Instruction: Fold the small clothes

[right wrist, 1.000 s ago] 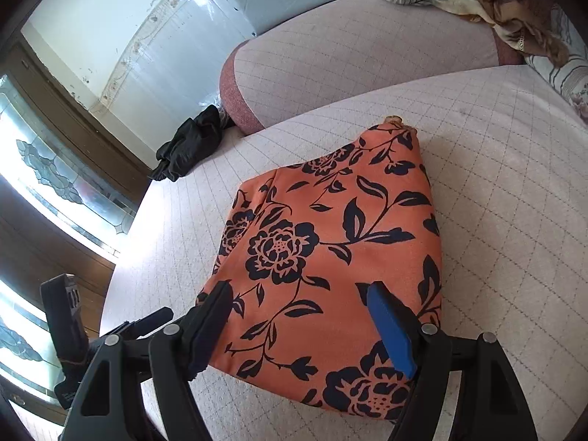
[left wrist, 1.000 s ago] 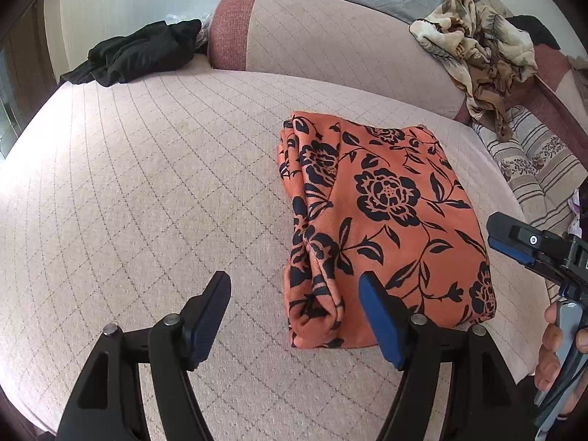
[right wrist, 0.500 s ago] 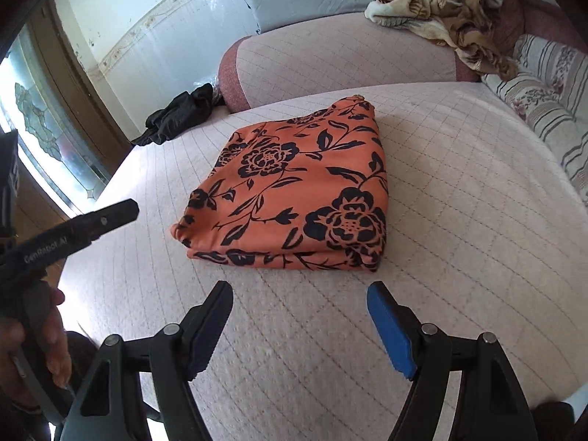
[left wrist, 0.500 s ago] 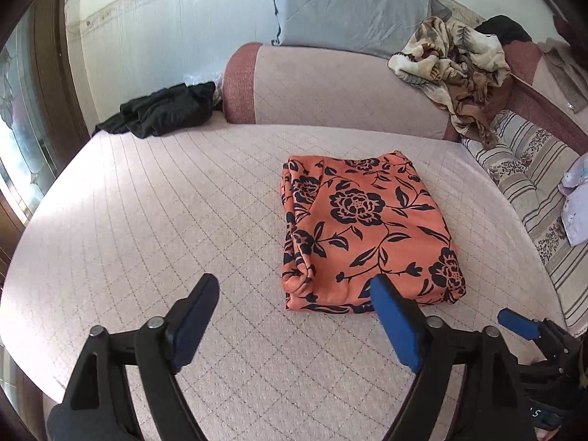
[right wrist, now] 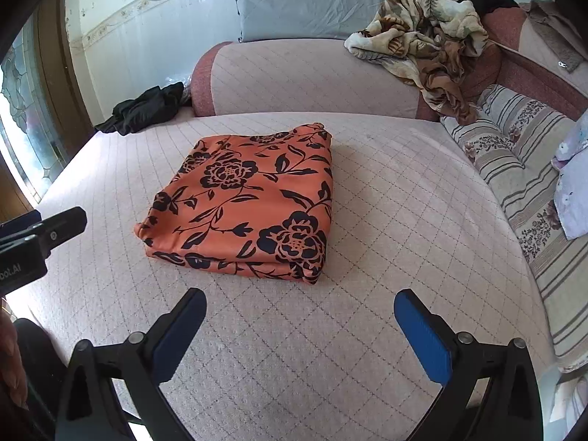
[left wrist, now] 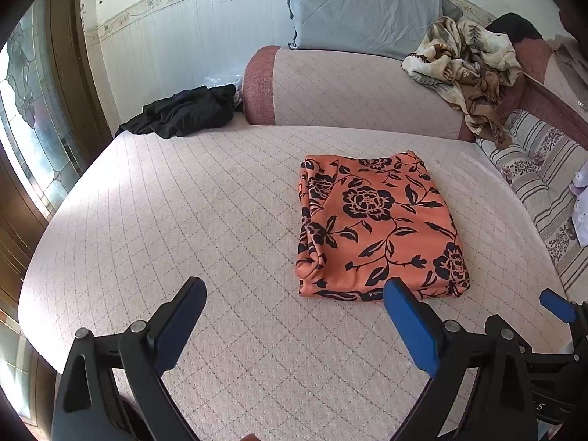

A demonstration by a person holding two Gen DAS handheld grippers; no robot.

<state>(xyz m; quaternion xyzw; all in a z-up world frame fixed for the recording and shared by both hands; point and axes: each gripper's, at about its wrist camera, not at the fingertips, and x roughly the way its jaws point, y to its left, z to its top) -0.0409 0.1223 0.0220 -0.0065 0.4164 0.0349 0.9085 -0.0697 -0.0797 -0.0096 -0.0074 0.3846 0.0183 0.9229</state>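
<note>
An orange cloth with black flowers [left wrist: 375,228] lies folded in a flat rectangle on the pink quilted bed [left wrist: 205,220]; it also shows in the right wrist view [right wrist: 250,202]. My left gripper [left wrist: 294,325] is open and empty, held above the bed short of the cloth's near edge. My right gripper [right wrist: 299,334] is open and empty, also back from the cloth. The right gripper's tip shows at the lower right of the left wrist view [left wrist: 556,307]. The left gripper shows at the left edge of the right wrist view [right wrist: 40,235].
A black garment [left wrist: 183,112] lies at the bed's far left corner. A pink bolster [left wrist: 352,92] runs along the back with a grey pillow [left wrist: 364,7] behind it. A crumpled beige blanket [left wrist: 466,62] and striped cushions [left wrist: 533,183] lie at right.
Both grippers have pulled back and up from the folded cloth, which now lies free on the bed. The jaws stay open.
</note>
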